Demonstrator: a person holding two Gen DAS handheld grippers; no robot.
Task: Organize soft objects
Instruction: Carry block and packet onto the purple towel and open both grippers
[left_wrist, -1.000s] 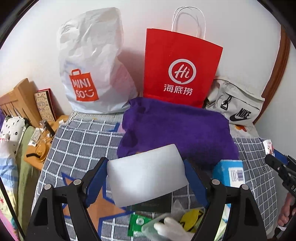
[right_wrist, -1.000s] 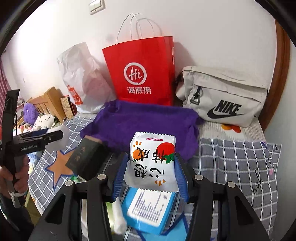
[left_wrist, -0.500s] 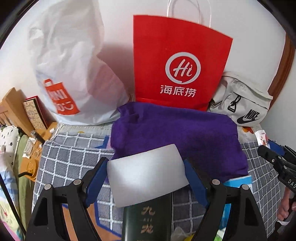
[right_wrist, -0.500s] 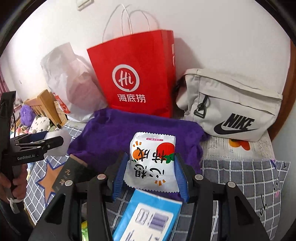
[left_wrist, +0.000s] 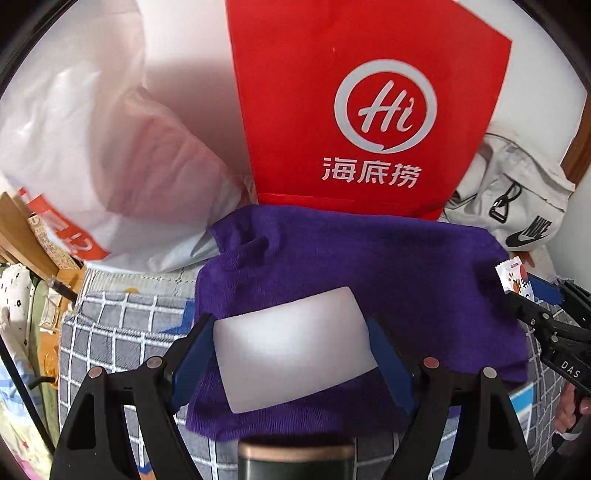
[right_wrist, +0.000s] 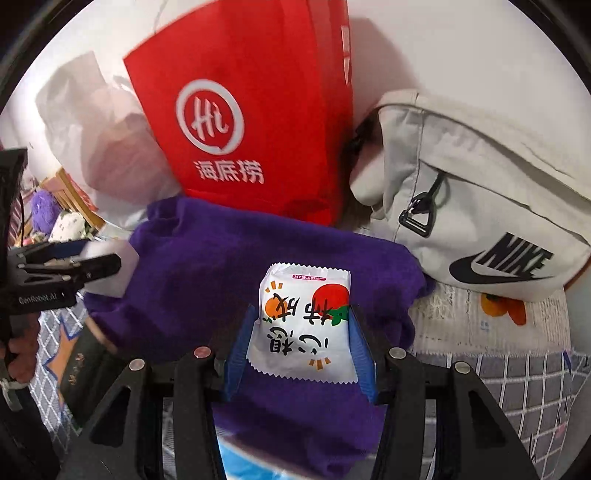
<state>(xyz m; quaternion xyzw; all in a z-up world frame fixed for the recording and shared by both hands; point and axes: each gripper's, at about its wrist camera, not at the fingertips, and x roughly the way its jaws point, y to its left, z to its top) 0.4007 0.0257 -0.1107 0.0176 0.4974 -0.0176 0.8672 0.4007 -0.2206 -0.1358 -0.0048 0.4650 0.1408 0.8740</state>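
Observation:
A white foam block (left_wrist: 293, 347) sits clamped between the blue pads of my left gripper (left_wrist: 291, 350), hanging over the near part of a purple towel (left_wrist: 369, 266). My right gripper (right_wrist: 301, 332) is shut on a white snack packet (right_wrist: 304, 325) printed with red and orange fruit, also above the purple towel (right_wrist: 207, 273). In the right wrist view the left gripper (right_wrist: 92, 267) enters from the left with the foam block (right_wrist: 110, 273). In the left wrist view the right gripper (left_wrist: 528, 295) comes in at the right edge with the packet (left_wrist: 513, 275).
Against the wall stand a white plastic bag (left_wrist: 92, 147), a red paper bag (left_wrist: 362, 110) and a grey Nike pouch (right_wrist: 480, 206). A dark box (left_wrist: 295, 461) and a blue pack (right_wrist: 243, 461) lie on the checked bedcover (left_wrist: 122, 332). A wooden bedside stand (left_wrist: 22, 236) is left.
Both grippers have moved forward and down toward the purple towel with their loads; the bags now loom larger. The loose items on the bedcover have slipped below the frame edge.

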